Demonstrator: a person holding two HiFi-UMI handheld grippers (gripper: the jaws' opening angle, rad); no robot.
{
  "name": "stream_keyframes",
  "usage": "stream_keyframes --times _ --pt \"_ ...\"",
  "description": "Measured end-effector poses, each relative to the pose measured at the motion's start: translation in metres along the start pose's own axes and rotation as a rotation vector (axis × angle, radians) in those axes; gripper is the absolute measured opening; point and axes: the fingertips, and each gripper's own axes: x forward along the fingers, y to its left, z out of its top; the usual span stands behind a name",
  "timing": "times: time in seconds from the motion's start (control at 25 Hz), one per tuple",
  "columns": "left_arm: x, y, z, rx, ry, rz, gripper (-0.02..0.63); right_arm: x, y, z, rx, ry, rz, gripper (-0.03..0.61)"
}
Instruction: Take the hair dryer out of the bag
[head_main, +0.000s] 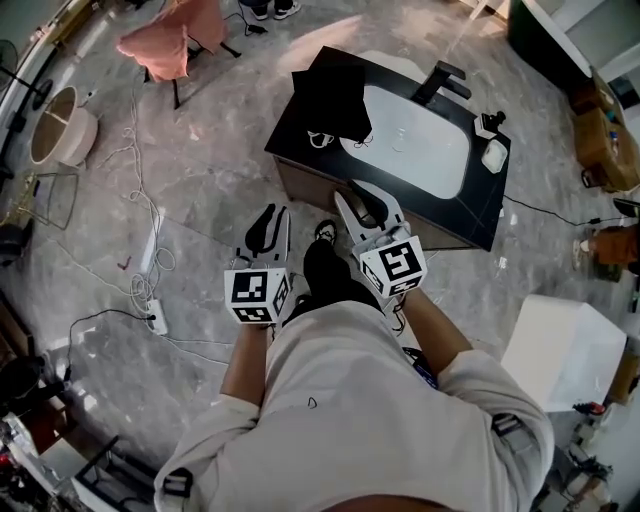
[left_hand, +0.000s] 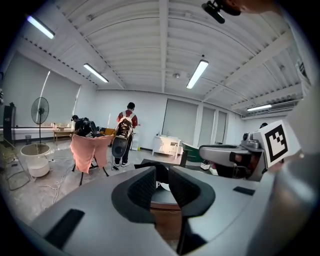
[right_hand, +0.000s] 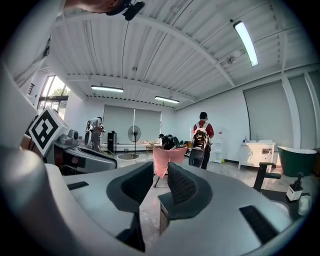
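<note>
— Grey marble-look floor (head_main: 200, 170), glossy, with white cables and a power strip (head_main: 155, 316) at left. What's ahead?

— Black rectangular vanity counter (head_main: 482, 215) with a smooth white oval basin (head_main: 420, 150) and a black angular faucet (head_main: 440, 80).

— Bag?

— Black bag (head_main: 330, 98), flat and matte, lies on the counter's left end and partly overlaps the basin's rim. The hair dryer doesn't show. Something white and looped sits at the bag's lower edge, too small to tell what it is.

— Arms?

— Both forearms are bare below light sleeves and held out in front of the torso, side by side. The left gripper (head_main: 272, 218) and right gripper (head_main: 358, 200) point forward toward the counter, tipped slightly down, well short of the bag. Each one's marker cube faces up at the camera.

— Jaws?

— In the left gripper view (left_hand: 161, 175) the dark ribbed pads stand a narrow gap apart with nothing between them. The right gripper view (right_hand: 160, 172) shows the same: a narrow gap, nothing gripped. Grey moulded bodies, black textured pads.

— Background?

— Pink cloth (head_main: 175, 35) draped over a chair, far left of the counter.
</note>
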Motion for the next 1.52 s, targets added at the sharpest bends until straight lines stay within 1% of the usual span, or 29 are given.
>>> stream_keyframes --times 0.24,0.36,0.44,0.52,0.64,0.76,0.88,0.96,1.12,1.2,1.36,1.52 --pt "0.088 0.039 0.042 0.06 0.005 -0.017 0.091 0.084 -0.056 0.014 0.008 -0.018 0.015 0.089" --pt "0.134 0.055 0.066 0.063 0.016 -0.02 0.091 0.119 -0.092 0.023 0.014 -0.01 0.008 0.089" --pt "0.167 0.063 0.074 0.067 0.034 -0.021 0.089 0.137 -0.119 0.025 0.027 -0.009 0.0 0.089" --pt "0.2 0.059 0.076 0.078 0.059 -0.051 0.089 0.151 -0.147 0.024 0.038 -0.009 -0.015 0.089" --pt "0.24 0.04 0.07 0.125 0.117 -0.148 0.089 0.161 -0.184 0.014 0.064 0.008 -0.058 0.089" --pt "0.266 0.023 0.058 0.162 0.196 -0.24 0.089 0.159 -0.208 -0.001 0.121 0.037 -0.12 0.089" --pt "0.299 0.013 0.049 0.191 0.252 -0.318 0.089 0.159 -0.237 -0.019 0.158 0.066 -0.188 0.089" --pt "0.318 0.007 0.042 0.222 0.294 -0.386 0.089 0.16 -0.249 -0.031 0.183 0.09 -0.229 0.089" --pt "0.352 -0.006 0.03 0.293 0.36 -0.535 0.089 0.165 -0.268 -0.05 0.213 0.127 -0.302 0.089" --pt "0.367 -0.008 0.027 0.319 0.382 -0.606 0.089 0.169 -0.276 -0.059 0.236 0.148 -0.353 0.089" --pt "0.394 -0.003 0.025 0.389 0.431 -0.764 0.089 0.183 -0.283 -0.074 0.294 0.185 -0.48 0.089" --pt "0.405 -0.002 0.011 0.484 0.489 -0.948 0.089 0.184 -0.274 -0.095 0.385 0.231 -0.634 0.086"
